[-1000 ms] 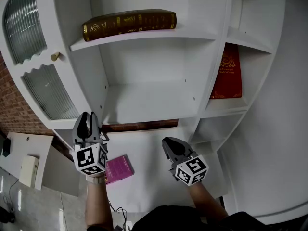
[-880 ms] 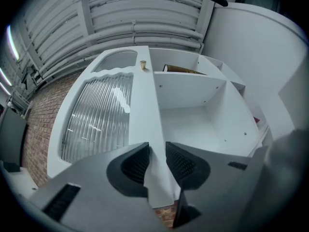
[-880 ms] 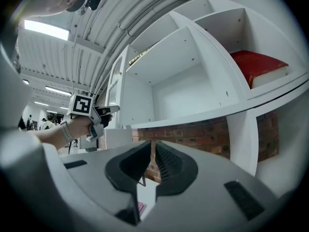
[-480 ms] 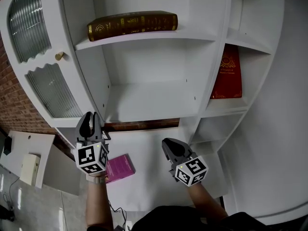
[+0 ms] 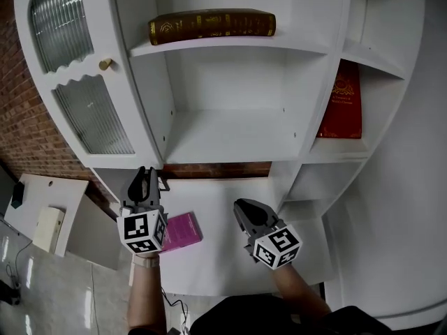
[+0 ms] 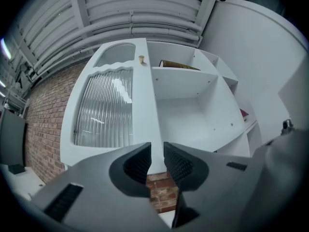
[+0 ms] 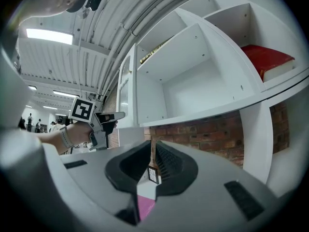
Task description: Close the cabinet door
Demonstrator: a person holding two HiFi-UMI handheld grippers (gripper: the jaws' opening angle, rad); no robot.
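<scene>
The white cabinet (image 5: 230, 138) has its left door (image 5: 87, 89) swung open; the door has ribbed glass panes and a brass knob (image 5: 105, 64). My left gripper (image 5: 145, 179) hovers just below the door's lower corner, apart from it. Its jaws are closing, a narrow gap remains and nothing is between them. In the left gripper view the door (image 6: 111, 110) and knob (image 6: 141, 59) lie beyond the left gripper (image 6: 157, 158). My right gripper (image 5: 241, 206) hangs over the white desk (image 5: 223, 264), its jaws all but together and empty. The right gripper (image 7: 152, 161) faces the shelves.
A brown book (image 5: 211, 25) lies on the top shelf. A red book (image 5: 342, 102) stands in the right compartment. A pink book (image 5: 180, 230) rests on the desk by my left hand. Brick wall (image 5: 28, 124) shows behind the door, and a white panel (image 5: 49, 215) lies at the lower left.
The whole cabinet has slid right in the head view. My left gripper has shifted right with it and its jaws have narrowed. The right gripper has hardly moved in the frame.
</scene>
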